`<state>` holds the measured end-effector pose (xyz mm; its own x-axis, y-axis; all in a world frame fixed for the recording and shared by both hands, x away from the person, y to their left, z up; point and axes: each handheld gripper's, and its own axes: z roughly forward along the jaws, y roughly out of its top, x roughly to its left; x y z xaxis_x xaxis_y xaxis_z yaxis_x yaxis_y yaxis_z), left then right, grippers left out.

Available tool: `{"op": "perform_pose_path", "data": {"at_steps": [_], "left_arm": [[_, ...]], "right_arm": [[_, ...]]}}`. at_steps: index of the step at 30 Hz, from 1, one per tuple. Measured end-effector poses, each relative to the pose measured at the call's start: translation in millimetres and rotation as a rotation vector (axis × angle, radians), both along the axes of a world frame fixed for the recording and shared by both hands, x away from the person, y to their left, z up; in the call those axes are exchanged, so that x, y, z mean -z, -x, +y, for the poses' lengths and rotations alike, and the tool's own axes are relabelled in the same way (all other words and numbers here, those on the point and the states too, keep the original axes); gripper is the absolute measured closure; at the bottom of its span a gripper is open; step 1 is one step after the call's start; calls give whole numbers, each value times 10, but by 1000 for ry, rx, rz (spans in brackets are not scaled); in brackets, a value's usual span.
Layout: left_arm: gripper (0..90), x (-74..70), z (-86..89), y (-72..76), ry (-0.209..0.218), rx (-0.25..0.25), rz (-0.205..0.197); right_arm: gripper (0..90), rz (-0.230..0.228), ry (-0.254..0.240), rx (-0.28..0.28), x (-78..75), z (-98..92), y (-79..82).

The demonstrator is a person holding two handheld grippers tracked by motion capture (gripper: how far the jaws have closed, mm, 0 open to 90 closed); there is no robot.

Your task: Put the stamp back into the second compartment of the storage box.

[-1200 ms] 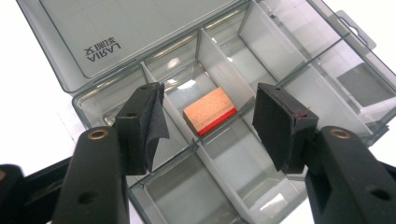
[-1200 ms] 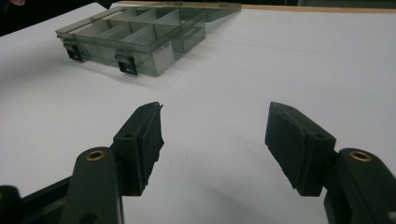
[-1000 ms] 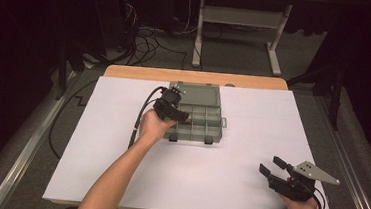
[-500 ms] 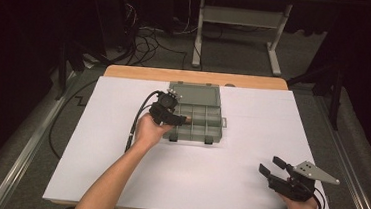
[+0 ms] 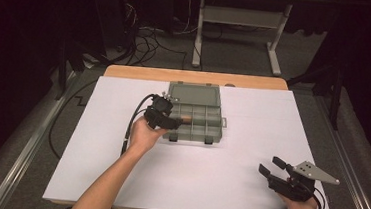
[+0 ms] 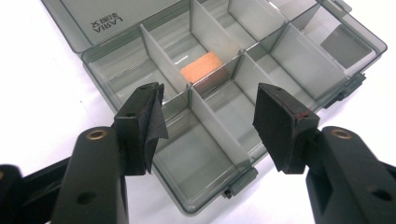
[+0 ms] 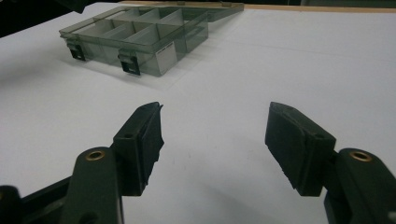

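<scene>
The box [image 6: 224, 107] lay open on the desk [image 5: 249, 154], grey see-through plastic with dividers, its lid [image 5: 195, 91] folded flat behind it on the far side. One small orange block [image 6: 201, 66] sat in a middle compartment of the back row; the other compartments I could see looked bare. Two latches hung on the front wall nearest me.

My left gripper [image 5: 168, 122] hovered over the box's left front part, jaws spread wide with nothing between them, pads clear of the walls. In the left gripper view the block lay just past the gap between my jaws.

My right gripper [image 5: 272, 167] sat well apart from the box, near the desk's right front corner, low over the white top. Its jaws were wide open too and held nothing. It pointed towards the box.
</scene>
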<state>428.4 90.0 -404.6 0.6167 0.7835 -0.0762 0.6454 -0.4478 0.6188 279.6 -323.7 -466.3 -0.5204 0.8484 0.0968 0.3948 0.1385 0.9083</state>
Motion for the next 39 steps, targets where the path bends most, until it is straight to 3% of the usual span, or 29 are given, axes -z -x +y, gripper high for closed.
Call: {"op": "perform_pose_path", "data": {"at_steps": [15,23,39], "left_arm": [[421,44,158,140,24,-6,-7],[421,18,207,173,52,-14,-34],[420,68,321,375,42,-13,-56]], "right_arm": [[365,4,-2,2,4,0,-4],[365,8,-4,3,10,-2,-12],[365,5,-6,9,5,2,1]]}}
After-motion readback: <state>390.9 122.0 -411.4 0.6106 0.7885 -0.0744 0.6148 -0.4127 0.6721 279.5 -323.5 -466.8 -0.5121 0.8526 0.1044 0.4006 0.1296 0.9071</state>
